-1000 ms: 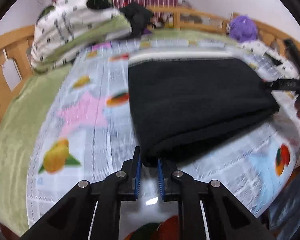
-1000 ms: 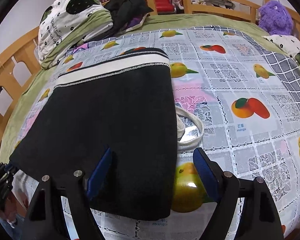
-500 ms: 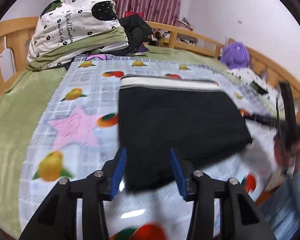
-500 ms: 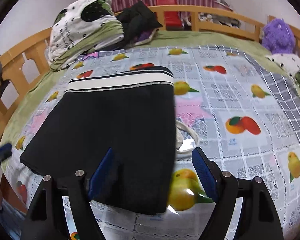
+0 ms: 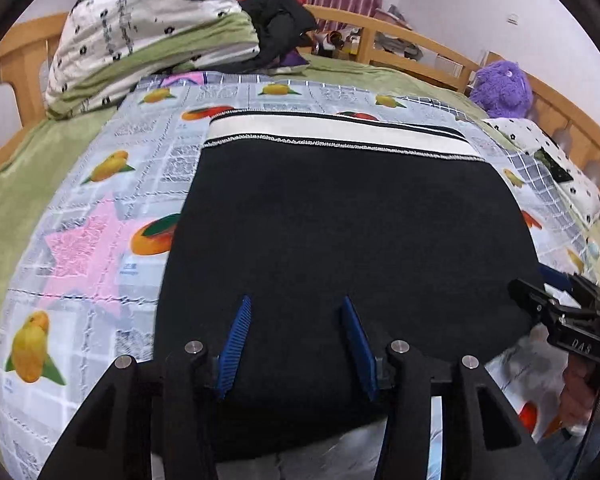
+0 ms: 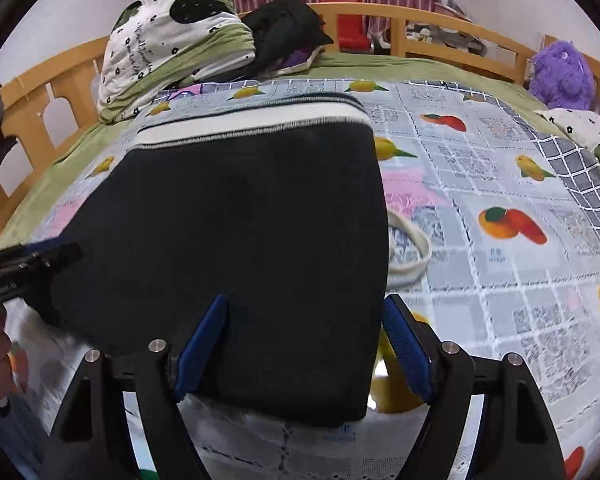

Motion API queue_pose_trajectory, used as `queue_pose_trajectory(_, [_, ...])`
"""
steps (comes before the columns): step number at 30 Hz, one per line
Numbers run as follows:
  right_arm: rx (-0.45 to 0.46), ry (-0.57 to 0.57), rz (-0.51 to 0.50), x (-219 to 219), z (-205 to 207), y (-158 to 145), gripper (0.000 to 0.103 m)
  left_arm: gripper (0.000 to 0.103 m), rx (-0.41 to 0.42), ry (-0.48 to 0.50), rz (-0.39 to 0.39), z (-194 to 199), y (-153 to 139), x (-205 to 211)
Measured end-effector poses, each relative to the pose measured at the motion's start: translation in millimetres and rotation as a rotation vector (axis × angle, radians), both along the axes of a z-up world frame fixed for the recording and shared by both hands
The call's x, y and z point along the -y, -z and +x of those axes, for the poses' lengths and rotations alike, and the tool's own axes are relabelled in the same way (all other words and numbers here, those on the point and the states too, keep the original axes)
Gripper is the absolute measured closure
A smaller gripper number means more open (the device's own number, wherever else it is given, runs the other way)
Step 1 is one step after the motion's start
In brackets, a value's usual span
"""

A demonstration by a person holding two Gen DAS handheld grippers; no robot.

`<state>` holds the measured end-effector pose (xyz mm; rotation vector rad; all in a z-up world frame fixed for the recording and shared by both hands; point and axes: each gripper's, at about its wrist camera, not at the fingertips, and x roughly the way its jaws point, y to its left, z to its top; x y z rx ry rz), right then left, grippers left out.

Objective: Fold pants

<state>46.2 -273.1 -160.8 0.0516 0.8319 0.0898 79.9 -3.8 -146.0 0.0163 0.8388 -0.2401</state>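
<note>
The black pants [image 5: 340,240] lie folded into a flat rectangle on the fruit-print sheet [image 5: 92,240], white striped waistband [image 5: 332,134] at the far end. They also show in the right wrist view [image 6: 240,240]. My left gripper [image 5: 296,320] is open and empty above the near edge of the pants. My right gripper [image 6: 304,320] is open and empty above the pants' near right corner. Each gripper shows at the edge of the other's view, the right one [image 5: 556,308] and the left one [image 6: 28,260].
A white cord loop [image 6: 410,248] lies on the sheet just right of the pants. A folded quilt [image 5: 152,28] and dark clothes [image 5: 280,24] sit at the bed's far end. A purple plush toy [image 6: 560,72] is at the far right. Wooden rails [image 6: 420,16] ring the bed.
My left gripper let go of the pants' edge, opened, and rose over the folded pants. My right gripper stayed open and drew back slightly.
</note>
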Motion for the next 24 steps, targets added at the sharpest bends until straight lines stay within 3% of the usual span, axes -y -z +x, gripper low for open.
queue_pose_trajectory(10, [-0.062, -0.029, -0.032, 5.6, -11.6, 15.0, 0.025, 0.057, 0.024, 0.079, 0.105, -52.6, 8.5, -8.0])
queue_pose_trajectory(15, [0.003, -0.048, -0.110, 0.4, -23.1, -11.6, 0.029, 0.055, 0.020, 0.088, 0.014, -58.4, -18.5, -20.2])
queue_pose_trajectory(18, [0.058, -0.062, -0.029, -4.0, -21.3, -26.8, 0.029, 0.052, 0.039, 0.089, -0.063, -45.1, -31.1, -14.1])
queue_pose_trajectory(21, [0.052, -0.093, 0.025, -18.2, -10.6, -22.5, 0.029, 0.052, -0.006, 0.103, -0.156, -25.0, -26.4, 0.5])
queue_pose_trajectory(22, [0.056, -0.099, 0.019, -23.8, -9.0, -18.8, 0.029, 0.052, -0.023, 0.112, -0.160, -20.0, -22.0, 7.7])
queue_pose_trajectory(24, [0.079, -0.140, -0.047, -39.7, -8.0, -8.1, 0.028, 0.052, -0.040, 0.136, -0.074, -14.0, -8.3, 28.1])
